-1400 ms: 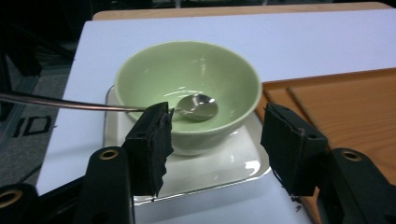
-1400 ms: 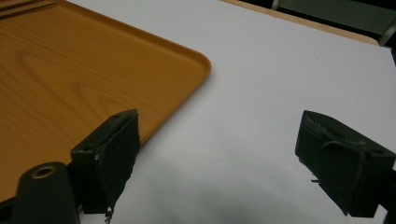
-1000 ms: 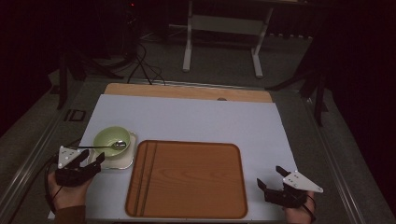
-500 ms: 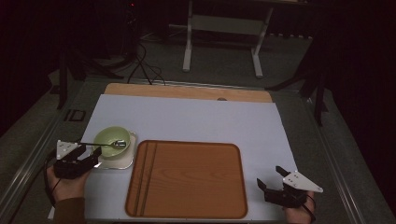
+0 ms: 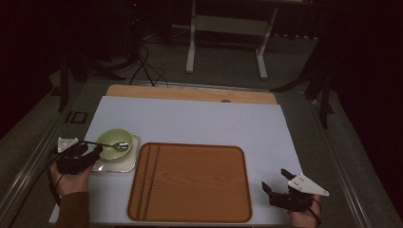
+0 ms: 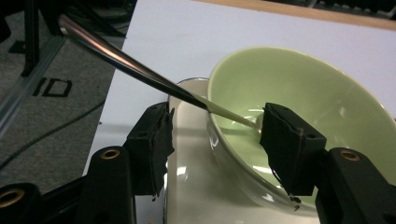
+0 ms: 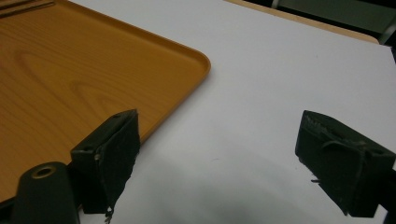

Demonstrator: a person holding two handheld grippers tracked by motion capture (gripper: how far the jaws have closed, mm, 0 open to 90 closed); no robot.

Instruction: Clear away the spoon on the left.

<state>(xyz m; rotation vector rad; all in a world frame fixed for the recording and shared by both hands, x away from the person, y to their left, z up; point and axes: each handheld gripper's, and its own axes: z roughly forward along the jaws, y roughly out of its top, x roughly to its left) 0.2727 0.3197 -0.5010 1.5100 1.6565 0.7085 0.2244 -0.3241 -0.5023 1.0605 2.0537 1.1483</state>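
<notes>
A person's left hand-held gripper (image 5: 90, 154) closes in on a pale green bowl (image 5: 115, 144) that sits on a small white dish (image 5: 129, 164) near the left edge of the white-covered counter (image 5: 199, 121), just beside a wooden tray (image 5: 190, 183). A metal spoon (image 5: 107, 144) rests in the bowl, its handle slanting out over the rim toward the gripper. In the left gripper view the jaws stand apart, having just been closing slightly, with the near wall of the bowl (image 6: 299, 93) and the spoon's handle (image 6: 130, 60) between them, and neither pad yet appears to press on anything. To do this step well, the person would likely need to settle which thing is to be taken: for the spoon, raise the jaws to the handle (image 6: 130, 60) and square them across it; for the bowl, set one pad inside the rim and one outside before squeezing, and lift gently so the spoon does not tip out. The right hand-held gripper (image 5: 280, 183), jaws apart and holding nothing, rests on the counter by the tray's near right corner.
</notes>
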